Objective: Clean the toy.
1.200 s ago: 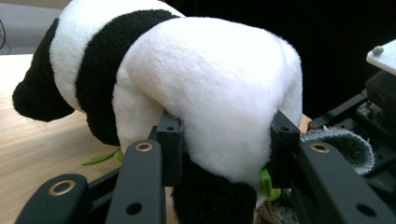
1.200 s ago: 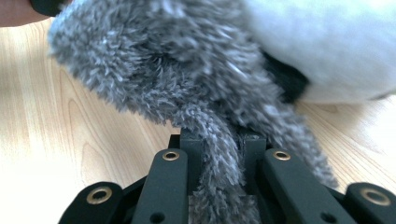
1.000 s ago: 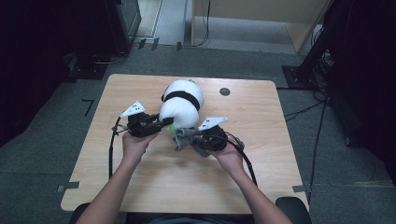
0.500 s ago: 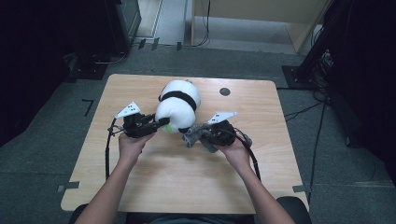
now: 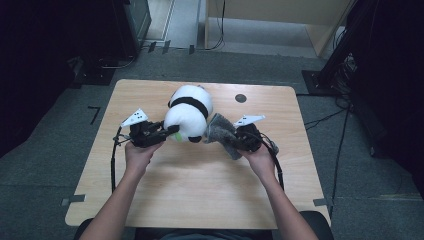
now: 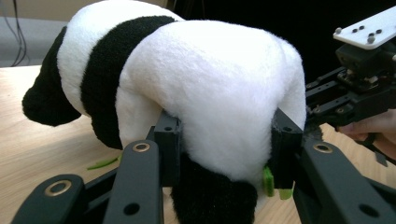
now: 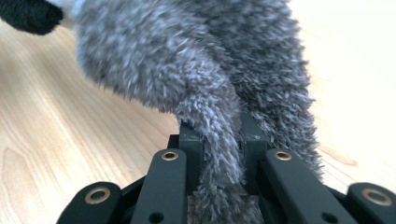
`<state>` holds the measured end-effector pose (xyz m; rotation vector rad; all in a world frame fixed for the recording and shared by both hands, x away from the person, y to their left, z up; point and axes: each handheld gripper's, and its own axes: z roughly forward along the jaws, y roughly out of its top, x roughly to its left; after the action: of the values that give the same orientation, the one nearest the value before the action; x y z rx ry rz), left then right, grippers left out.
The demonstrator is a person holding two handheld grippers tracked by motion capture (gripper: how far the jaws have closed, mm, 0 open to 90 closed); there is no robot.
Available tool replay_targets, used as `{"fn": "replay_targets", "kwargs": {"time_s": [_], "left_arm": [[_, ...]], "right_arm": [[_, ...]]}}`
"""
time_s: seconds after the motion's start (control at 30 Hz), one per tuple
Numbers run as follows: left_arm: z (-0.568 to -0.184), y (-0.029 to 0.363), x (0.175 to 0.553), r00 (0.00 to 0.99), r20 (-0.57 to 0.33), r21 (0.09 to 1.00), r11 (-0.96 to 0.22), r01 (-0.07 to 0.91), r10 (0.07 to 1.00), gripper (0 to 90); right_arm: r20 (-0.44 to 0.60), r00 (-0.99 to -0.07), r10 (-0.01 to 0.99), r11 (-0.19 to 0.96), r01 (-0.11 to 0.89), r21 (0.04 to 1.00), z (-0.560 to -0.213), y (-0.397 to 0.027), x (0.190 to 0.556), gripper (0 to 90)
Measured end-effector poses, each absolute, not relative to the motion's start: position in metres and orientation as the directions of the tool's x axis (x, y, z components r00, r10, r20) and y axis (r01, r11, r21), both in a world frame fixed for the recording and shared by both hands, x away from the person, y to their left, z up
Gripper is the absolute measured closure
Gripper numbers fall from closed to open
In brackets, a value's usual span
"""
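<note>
A black-and-white panda plush [image 5: 187, 111] lies on the wooden table [image 5: 200, 200], a little back from its centre. My left gripper [image 5: 169, 133] comes in from the left and is shut on the panda's white body [image 6: 219, 93], which bulges between the pads [image 6: 169, 140]. Small green bits [image 6: 268, 180] show by the right-hand pad. To the panda's right, my right gripper [image 5: 234, 140] is shut on a grey furry piece [image 5: 219, 131]. In the right gripper view the grey fur [image 7: 187, 60] is pinched between the jaws and hangs over them; its far end nearly reaches the panda.
A small black round spot [image 5: 240, 98] marks the table behind the right gripper. A green sliver [image 6: 102, 163] lies on the wood under the panda. Bare wood stretches toward the person. Dark floor with cables surrounds the table.
My right gripper has moved to the right with the grey furry piece, drawing it away from the panda. The left gripper keeps its hold on the panda and has barely moved.
</note>
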<state>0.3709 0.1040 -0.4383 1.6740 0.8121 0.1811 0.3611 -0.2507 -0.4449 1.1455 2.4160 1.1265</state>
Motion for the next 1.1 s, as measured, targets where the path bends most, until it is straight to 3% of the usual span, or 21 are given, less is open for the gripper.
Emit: {"fn": "replay_targets", "kwargs": {"time_s": [0.4,1.1], "left_arm": [[-0.437,0.12,0.375,0.725,-0.261,0.921,-0.062,0.386,0.638,57.5],[-0.452,0.165,0.39,0.657,-0.321,0.898,-0.001,0.439,0.682,57.2]], "right_arm": [[0.122,-0.61,0.783,0.331,0.575,0.748,-0.445,-0.273,0.368,77.3],[0.178,-0.499,0.848,0.225,0.644,0.731,-0.455,-0.319,0.383,77.1]]}}
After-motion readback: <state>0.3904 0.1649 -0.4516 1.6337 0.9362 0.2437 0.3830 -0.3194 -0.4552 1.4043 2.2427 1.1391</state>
